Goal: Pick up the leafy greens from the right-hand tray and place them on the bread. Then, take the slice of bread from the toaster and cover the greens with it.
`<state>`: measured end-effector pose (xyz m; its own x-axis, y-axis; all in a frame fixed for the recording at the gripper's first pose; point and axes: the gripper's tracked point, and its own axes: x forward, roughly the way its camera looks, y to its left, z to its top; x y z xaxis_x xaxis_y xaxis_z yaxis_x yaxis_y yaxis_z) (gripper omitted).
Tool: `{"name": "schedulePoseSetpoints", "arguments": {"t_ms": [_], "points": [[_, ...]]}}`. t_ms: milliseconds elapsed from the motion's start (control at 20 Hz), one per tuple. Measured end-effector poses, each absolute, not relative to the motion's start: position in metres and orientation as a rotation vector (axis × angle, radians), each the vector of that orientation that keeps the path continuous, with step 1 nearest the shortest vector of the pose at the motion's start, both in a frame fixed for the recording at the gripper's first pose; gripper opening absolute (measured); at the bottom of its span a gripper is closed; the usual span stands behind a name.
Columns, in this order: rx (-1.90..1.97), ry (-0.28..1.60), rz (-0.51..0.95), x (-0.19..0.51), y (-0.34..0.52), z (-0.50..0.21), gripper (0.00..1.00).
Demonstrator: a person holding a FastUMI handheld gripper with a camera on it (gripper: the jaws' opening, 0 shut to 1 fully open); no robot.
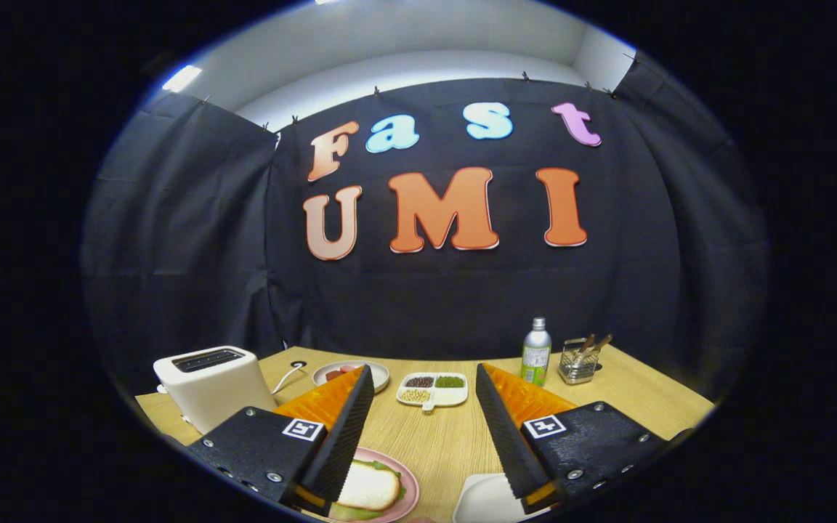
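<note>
— Bread and greens?
— On the pink plate, low in the frame, just left of centre: bread slice lying over leafy greens, green edges peeking out around it. Partly hidden behind the left finger.
— Gripper?
— Gripper spread wide, holding nothing. Bare desk between the fingers.
— Right-hand tray?
— White tray at lower right, beside the right finger.
— Farther out?
— Toaster at left, near the desk's left edge. Divided dish ahead between the fingertips, small plate to its left. Bottle and wire basket at right, near the back edge.
</note>
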<state>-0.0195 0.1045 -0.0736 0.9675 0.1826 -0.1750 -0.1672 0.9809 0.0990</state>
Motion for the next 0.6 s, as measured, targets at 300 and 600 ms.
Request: {"name": "schedulePoseSetpoints", "arguments": {"t_ms": [300,600], "points": [[-0.004,0.043,0.158,-0.022,0.101,-0.041,0.92],[-0.041,0.018,0.149,-0.026,0.100,-0.035,0.95]]}}
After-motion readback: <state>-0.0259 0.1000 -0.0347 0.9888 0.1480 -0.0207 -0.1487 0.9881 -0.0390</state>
